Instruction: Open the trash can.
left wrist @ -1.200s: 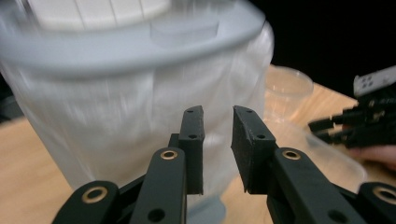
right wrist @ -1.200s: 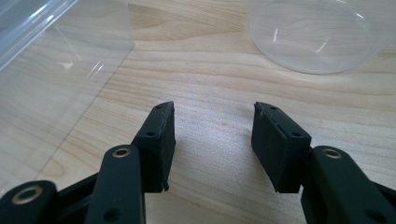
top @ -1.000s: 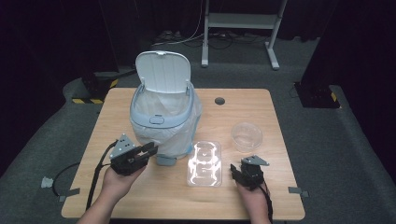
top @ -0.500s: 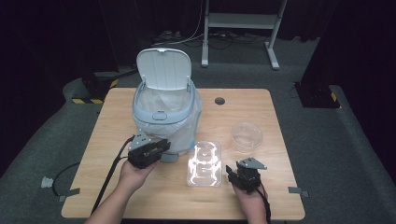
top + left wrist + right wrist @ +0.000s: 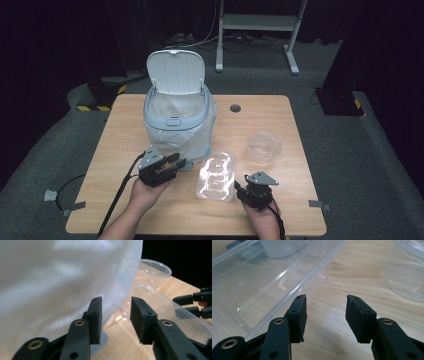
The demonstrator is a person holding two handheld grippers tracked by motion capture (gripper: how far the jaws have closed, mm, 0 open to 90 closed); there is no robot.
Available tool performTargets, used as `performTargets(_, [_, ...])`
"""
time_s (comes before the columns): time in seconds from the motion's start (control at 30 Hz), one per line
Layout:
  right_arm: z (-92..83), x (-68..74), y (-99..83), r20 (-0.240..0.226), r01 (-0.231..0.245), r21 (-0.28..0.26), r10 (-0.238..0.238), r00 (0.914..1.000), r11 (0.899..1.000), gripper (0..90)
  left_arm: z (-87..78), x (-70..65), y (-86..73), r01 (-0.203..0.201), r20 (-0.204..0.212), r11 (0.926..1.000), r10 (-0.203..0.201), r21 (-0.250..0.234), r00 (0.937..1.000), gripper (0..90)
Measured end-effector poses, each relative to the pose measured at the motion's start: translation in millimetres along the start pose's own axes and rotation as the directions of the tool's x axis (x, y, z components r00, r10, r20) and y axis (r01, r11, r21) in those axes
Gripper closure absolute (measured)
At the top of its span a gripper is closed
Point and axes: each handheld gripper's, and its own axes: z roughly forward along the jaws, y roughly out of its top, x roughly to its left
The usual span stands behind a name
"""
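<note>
Clear round bowl [image 5: 264,145], metal stand [image 5: 257,22].

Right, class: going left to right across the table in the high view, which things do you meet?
Left gripper → clear plastic tray → right gripper → clear round bowl.

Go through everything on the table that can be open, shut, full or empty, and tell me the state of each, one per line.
Bin: lid up, lined with a white bag.
Clear tray: lying flat on the table, empty.
Round clear tub: upright, no lid, looks empty.
Left claw: jaws just been opening, nothing between them, close to the bag.
Right claw: open, nothing held, beside the tray's edge.
</note>
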Motion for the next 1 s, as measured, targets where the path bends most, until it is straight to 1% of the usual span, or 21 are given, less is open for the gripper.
performTargets(0.03, [0.1,2.3,0.0,-0.006,0.006,0.002,-0.006,1.0,1.0,51.2,-3.8,0.3,-6.8,0.007,-0.004,1.0,-0.007,0.004,1.0,57.4])
performTargets(0.07, [0.1,2.3,0.0,-0.006,0.006,0.002,-0.006,1.0,1.0,51.2,-3.8,0.3,-6.8,0.007,-0.004,1.0,-0.007,0.004,1.0,56.0])
performTargets(0.1, [-0.7,11.6,0.1,-0.028,0.025,0.005,-0.025,0.9993,1.0,51.0,-13.2,2.2,-22.7,0.034,-0.003,0.9993,-0.034,0.014,0.9994,54.1])
performTargets(0.17, [-1.5,16.6,0.3,-0.038,0.04,0.006,-0.04,0.9985,0.999,50.8,-17.2,2.8,-29.6,0.042,-0.001,0.9989,-0.042,0.021,0.9991,52.8])
performTargets(0.2, [-2.5,22.2,0.4,-0.047,0.051,0.007,-0.051,0.9976,0.999,50.7,-22.0,2.6,-37.9,0.043,-0.008,0.9987,-0.043,0.029,0.9991,51.3])
performTargets(0.23, [-4.0,34.3,1.3,-0.072,0.081,0.003,-0.08,0.9942,0.997,50.4,-25.4,2.7,-44.0,0.037,-0.015,0.9985,-0.036,0.04,0.9992,48.6])
performTargets(0.3, [-4.3,38.5,1.6,-0.081,0.087,0.002,-0.087,0.9929,0.996,50.3,-30.3,2.5,-53.4,0.032,-0.028,0.9978,-0.031,0.058,0.9991,47.6])
performTargets(0.33, [-4.4,49.4,2.3,-0.101,0.103,0.004,-0.102,0.9897,0.995,50.0,-35.3,3.2,-62.4,0.033,-0.04,0.9972,-0.031,0.066,0.9987,45.5])
performTargets(0.4, [-4.2,54.6,2.7,-0.113,0.11,0.006,-0.109,0.9876,0.994,49.9,-37.4,3.9,-66.3,0.035,-0.047,0.9972,-0.032,0.066,0.9984,44.2])
performTargets(0.43, [-3.0,64.2,3.1,-0.133,0.125,0.004,-0.123,0.9834,0.992,49.7,-40.5,5.1,-73.1,0.048,-0.052,0.9968,-0.045,0.063,0.9976,43.8])
performTargets(0.53, [0.4,72.3,3.7,-0.135,0.139,0.004,-0.137,0.9813,0.99,49.7,-40.7,8.0,-80.4,0.068,-0.055,0.9946,-0.064,0.077,0.9964,43.7])
performTargets(0.57, [0.4,72.3,3.7,-0.135,0.139,0.004,-0.137,0.9813,0.99,49.7,-40.7,8.0,-80.4,0.068,-0.055,0.9946,-0.064,0.077,0.9964,43.6])
performTargets(0.63, [3.5,66.1,3.4,-0.084,0.13,0.006,-0.129,0.988,0.991,50.4,-38.9,7.7,-79.6,0.063,-0.055,0.9942,-0.058,0.088,0.9968,43.2])
performTargets(0.7, [3.5,63.1,3.1,-0.071,0.115,0.007,-0.114,0.9909,0.993,50.6,-38.0,7.2,-79.0,0.067,-0.05,0.994,-0.063,0.086,0.9968,43.2])
performTargets(0.73, [3.8,50.7,2.2,-0.024,0.101,0.008,-0.101,0.9946,0.995,51.1,-36.0,6.0,-78.1,0.064,-0.047,0.9942,-0.061,0.086,0.9971,43.3])
performTargets(0.77, [4.4,44.7,1.9,-0.002,0.088,0.012,-0.088,0.9961,0.996,51.2,-32.3,3.7,-76.8,0.06,-0.045,0.9941,-0.056,0.091,0.9975,44.3])
performTargets(0.87, [10.6,24.8,3.6,0.08,0.077,0.015,-0.078,0.9937,0.997,53.7,-26.5,1.0,-75.3,0.068,-0.041,0.9931,-0.064,0.095,0.9971,47.5])
performTargets(0.9, [10.6,24.8,3.6,0.08,0.077,0.015,-0.078,0.9937,0.997,53.7,-24.1,0.0,-74.8,0.075,-0.042,0.9925,-0.071,0.097,0.9966,47.5])
performTargets(0.93, [17.0,13.1,4.8,0.117,0.053,0.009,-0.053,0.9917,0.999,55.0,-21.8,-1.3,-74.7,0.085,-0.036,0.9918,-0.082,0.096,0.996,48.6])
performTargets(0.97, [20.2,8.8,5.7,0.123,0.031,0.007,-0.031,0.9919,1.0,55.3,-18.7,-4.2,-75.1,0.079,-0.036,0.9917,-0.075,0.102,0.9965,48.7])
performTargets(1.0, [20.2,8.8,5.7,0.123,0.031,0.007,-0.031,0.9919,1.0,55.3,-18.7,-4.2,-75.1,0.079,-0.036,0.9917,-0.075,0.102,0.9965,48.8])
